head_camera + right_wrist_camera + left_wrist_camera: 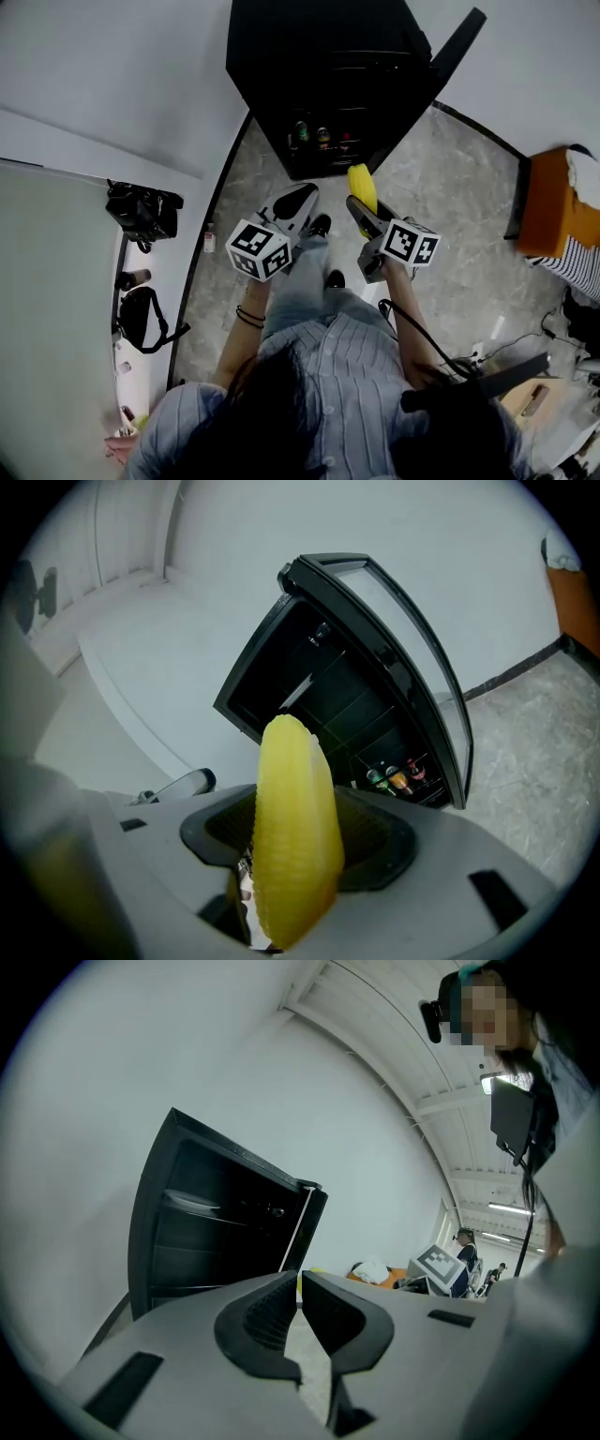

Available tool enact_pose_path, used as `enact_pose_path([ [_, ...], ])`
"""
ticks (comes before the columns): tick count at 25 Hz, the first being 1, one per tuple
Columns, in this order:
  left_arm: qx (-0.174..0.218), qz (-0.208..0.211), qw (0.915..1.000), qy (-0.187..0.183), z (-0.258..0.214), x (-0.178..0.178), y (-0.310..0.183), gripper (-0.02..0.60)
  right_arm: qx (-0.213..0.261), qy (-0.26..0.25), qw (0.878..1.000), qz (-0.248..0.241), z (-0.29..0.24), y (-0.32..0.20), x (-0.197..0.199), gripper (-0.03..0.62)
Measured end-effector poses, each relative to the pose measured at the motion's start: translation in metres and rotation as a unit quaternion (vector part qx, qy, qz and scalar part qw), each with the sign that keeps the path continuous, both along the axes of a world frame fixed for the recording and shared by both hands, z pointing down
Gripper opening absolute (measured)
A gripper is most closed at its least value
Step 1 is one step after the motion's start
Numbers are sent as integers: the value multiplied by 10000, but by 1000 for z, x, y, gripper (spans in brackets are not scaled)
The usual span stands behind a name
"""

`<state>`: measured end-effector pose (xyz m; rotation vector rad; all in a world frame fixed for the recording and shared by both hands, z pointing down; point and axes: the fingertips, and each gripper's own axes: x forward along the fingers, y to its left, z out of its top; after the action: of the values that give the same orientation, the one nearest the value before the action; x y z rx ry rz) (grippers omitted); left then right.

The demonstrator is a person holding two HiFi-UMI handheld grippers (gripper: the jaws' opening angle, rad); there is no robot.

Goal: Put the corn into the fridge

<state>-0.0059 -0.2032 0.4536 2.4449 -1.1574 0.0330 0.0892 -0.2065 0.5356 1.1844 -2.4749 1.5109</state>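
The yellow ribbed corn cob (292, 841) is clamped between the two black ribbed pads of the right gripper (295, 829). The jaws are set wide, pressed on either side of the cob. The cob is held lengthwise along the jaws, its tapered tip pointing out past the fingertips. In the head view the same corn cob (362, 187) is seen sticking forward from the right gripper (364, 212), which is held out in the air in front of the person and above the grey marbled floor (441, 206).

The left gripper (300, 1283) is seen with its jaws drawn almost together, only a thin slit left between the tips. Nothing is held or touched by it. In the head view the left gripper (298, 201) is held just beside the right one, the two at about the same height, both pointed toward the fridge.

The black upright fridge (319, 75) stands against the white wall (112, 66), its glass door (422, 658) swung open. The dark shelves inside (337, 705) are visible. A few small bottles (398, 778) are stood at the bottom of the fridge. The corn cob is outside the fridge, near its open front but clear of it, and not yet on any shelf.

An orange block-shaped object (548, 202) is seen off to the right on the floor, well apart from both grippers.
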Motion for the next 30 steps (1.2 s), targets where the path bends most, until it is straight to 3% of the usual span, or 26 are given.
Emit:
enact_pose_path([
  [12,43,184,9998,-94,23,-12,-42,8,27,335,9993,-141,36,-81,-26,252],
  [18,166,256,9995,-110,34,-14,-66,8,-58,179,9995,-241,55,-126,-45,252],
  [24,187,286,9992,-209,49,-21,-76,8,79,336,9992,-207,76,-168,-57,252],
  [30,177,233,9991,-313,62,-28,-81,8,337,968,9940,-380,95,-199,-67,252],
])
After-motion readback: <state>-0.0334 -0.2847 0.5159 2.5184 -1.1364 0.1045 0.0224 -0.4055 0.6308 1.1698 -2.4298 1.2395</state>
